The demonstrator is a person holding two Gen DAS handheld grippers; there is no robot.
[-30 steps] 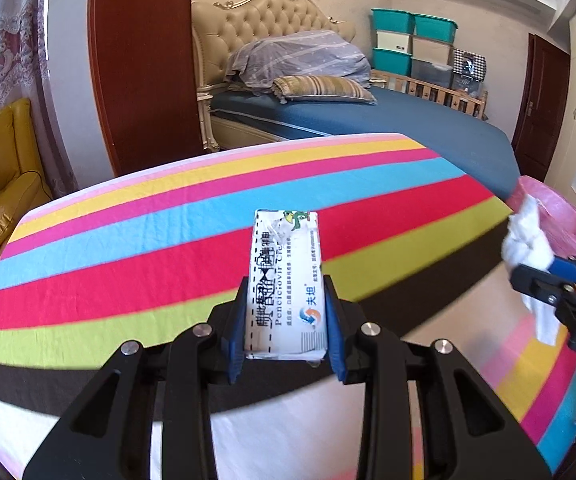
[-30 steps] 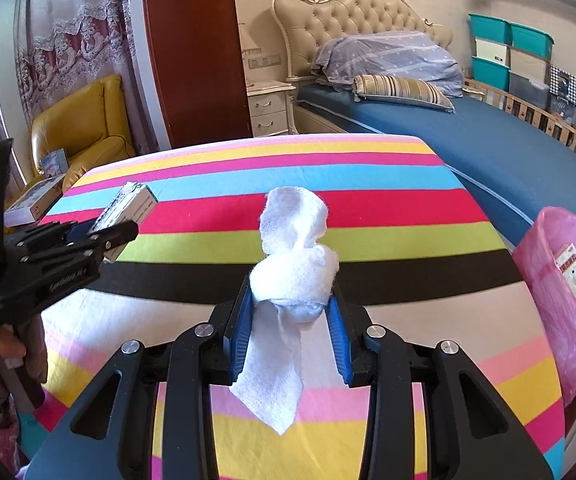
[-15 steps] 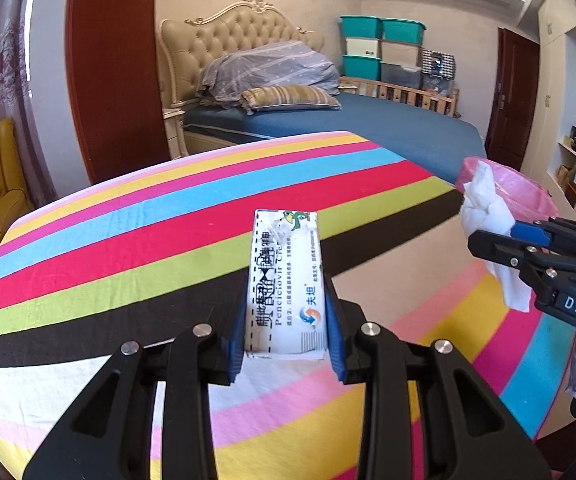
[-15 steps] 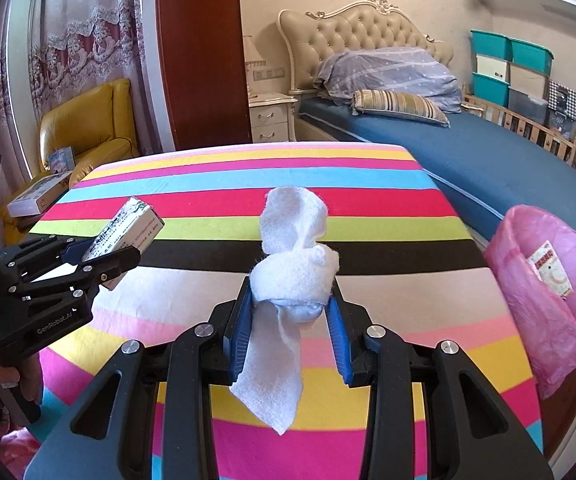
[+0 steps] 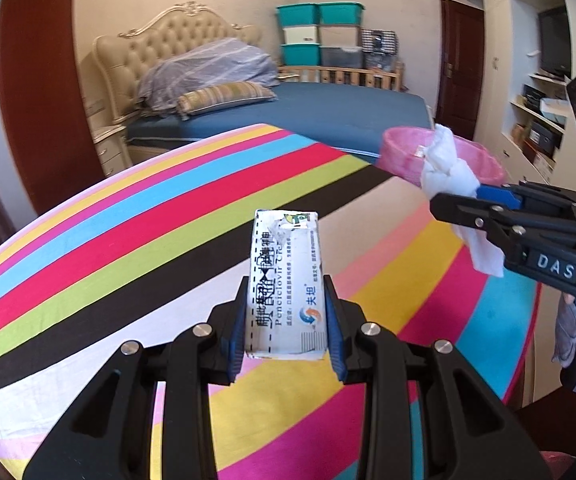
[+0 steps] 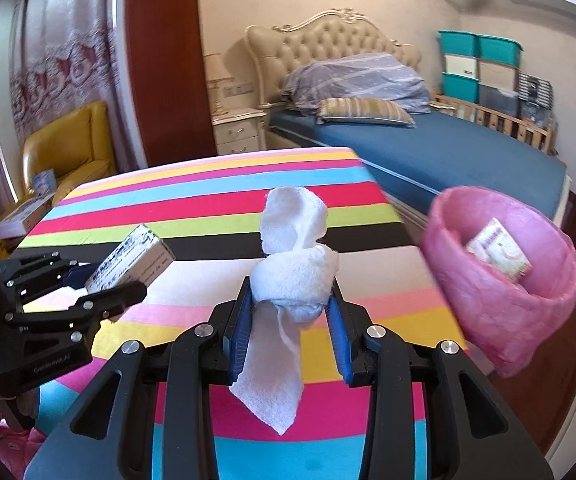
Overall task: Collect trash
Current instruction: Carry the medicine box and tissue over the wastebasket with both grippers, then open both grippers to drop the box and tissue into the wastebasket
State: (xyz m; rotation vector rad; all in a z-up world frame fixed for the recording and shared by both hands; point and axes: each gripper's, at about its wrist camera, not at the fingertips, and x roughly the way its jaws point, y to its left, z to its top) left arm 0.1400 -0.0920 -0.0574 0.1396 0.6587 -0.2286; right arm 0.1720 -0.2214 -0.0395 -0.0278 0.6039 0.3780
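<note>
My left gripper (image 5: 286, 320) is shut on a white medicine box (image 5: 286, 280) and holds it above the striped tablecloth (image 5: 128, 248). It also shows at the left of the right wrist view (image 6: 100, 284) with the box (image 6: 132, 258). My right gripper (image 6: 291, 308) is shut on a crumpled white tissue (image 6: 293, 276), which hangs down between the fingers. It shows at the right of the left wrist view (image 5: 475, 200) with the tissue (image 5: 447, 172). A pink trash bag (image 6: 499, 280) stands off the table's right edge, with a small packet (image 6: 497, 250) inside.
A bed with blue sheets (image 6: 427, 148) lies behind the table. A yellow armchair (image 6: 68, 160) stands at the far left, a nightstand (image 6: 240, 132) beside the bed. Shelves (image 5: 543, 120) and a dark door (image 5: 457, 64) are on the right.
Both grippers have swung to the right with their loads. The pink trash bag has come closer and larger in the right wrist view, and the right gripper now sits in front of it.
</note>
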